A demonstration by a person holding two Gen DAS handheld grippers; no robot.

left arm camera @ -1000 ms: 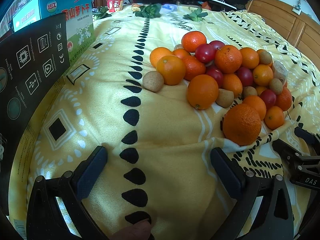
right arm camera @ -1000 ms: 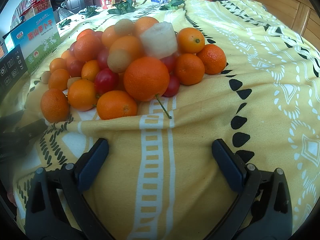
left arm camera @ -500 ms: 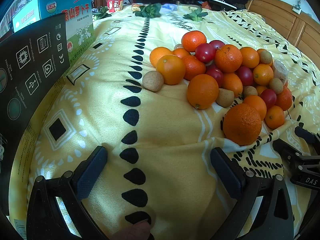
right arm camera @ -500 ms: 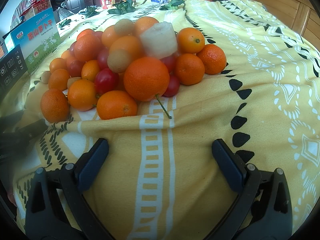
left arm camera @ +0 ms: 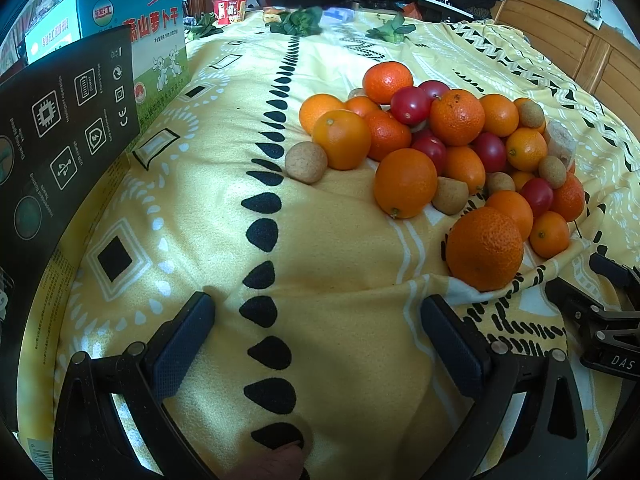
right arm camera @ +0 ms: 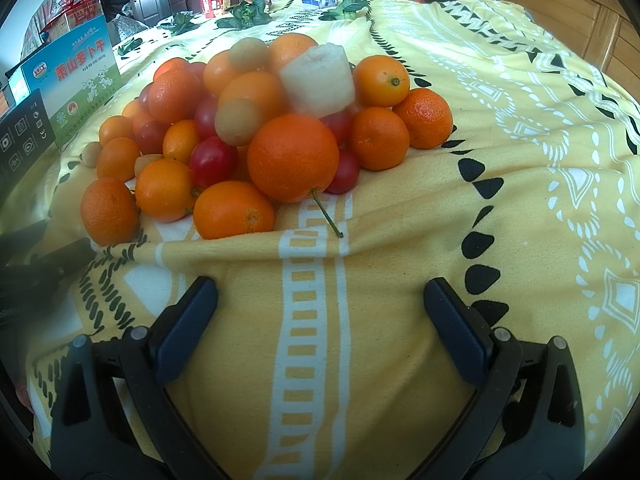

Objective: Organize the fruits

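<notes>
A pile of mixed fruit (left arm camera: 440, 148) lies on a yellow patterned cloth (left arm camera: 328, 248): several oranges, red cherry tomatoes, small tan round fruits and a pale cut chunk (right arm camera: 318, 80). The same pile shows in the right wrist view (right arm camera: 256, 136), with a big stemmed orange (right arm camera: 293, 158) at its front. My left gripper (left arm camera: 316, 316) is open and empty, low over the cloth, left of and short of the pile. My right gripper (right arm camera: 320, 300) is open and empty, just in front of the pile. Its black body shows at the left view's right edge (left arm camera: 600, 320).
A black box with white icons (left arm camera: 60, 152) and a blue-and-green carton (left arm camera: 152, 48) stand along the left. Green leafy sprigs (left arm camera: 300, 22) and a red cup (left arm camera: 228, 10) lie at the far end. A wooden panel (left arm camera: 580, 40) borders the far right.
</notes>
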